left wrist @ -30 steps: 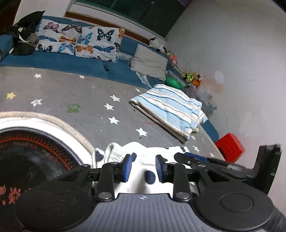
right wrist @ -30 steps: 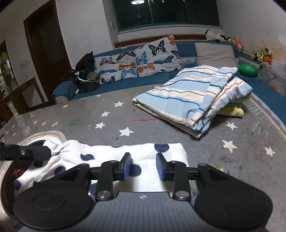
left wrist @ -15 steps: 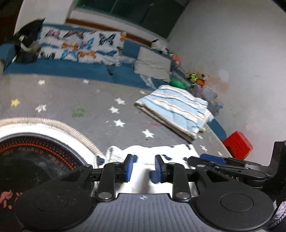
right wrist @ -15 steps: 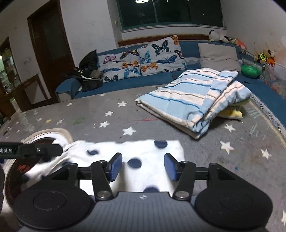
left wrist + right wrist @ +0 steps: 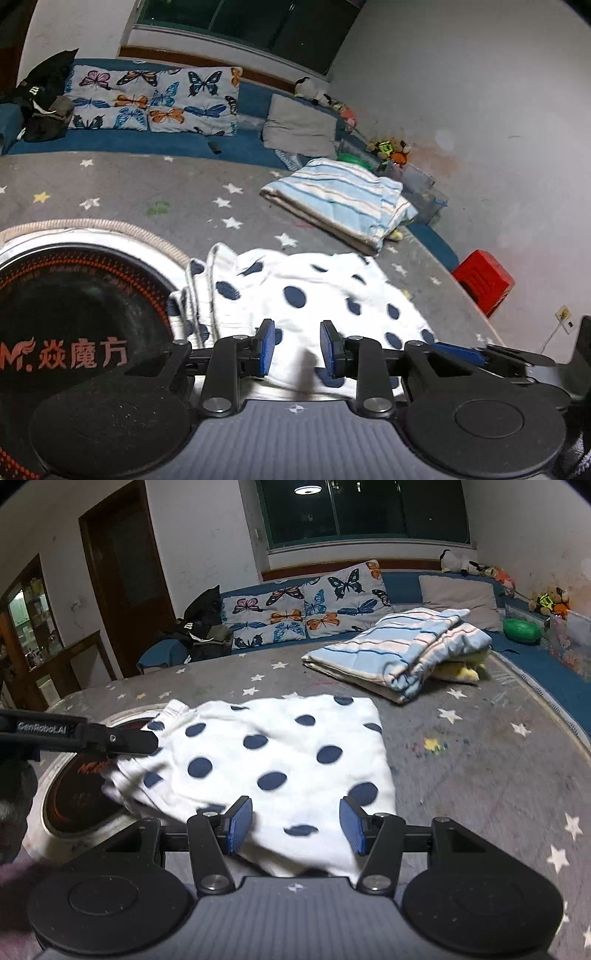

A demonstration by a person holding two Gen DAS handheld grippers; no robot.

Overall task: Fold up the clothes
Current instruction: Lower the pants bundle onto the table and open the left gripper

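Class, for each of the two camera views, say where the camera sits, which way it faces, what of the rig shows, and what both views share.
Left wrist: sits behind the open left gripper, facing the corner with the red box; the right gripper's fingers show too.
Right wrist: sits behind the open right gripper, facing the sofa and window; the left gripper's finger enters at the left.
Shared: polka-dot garment, striped blanket, butterfly pillows.
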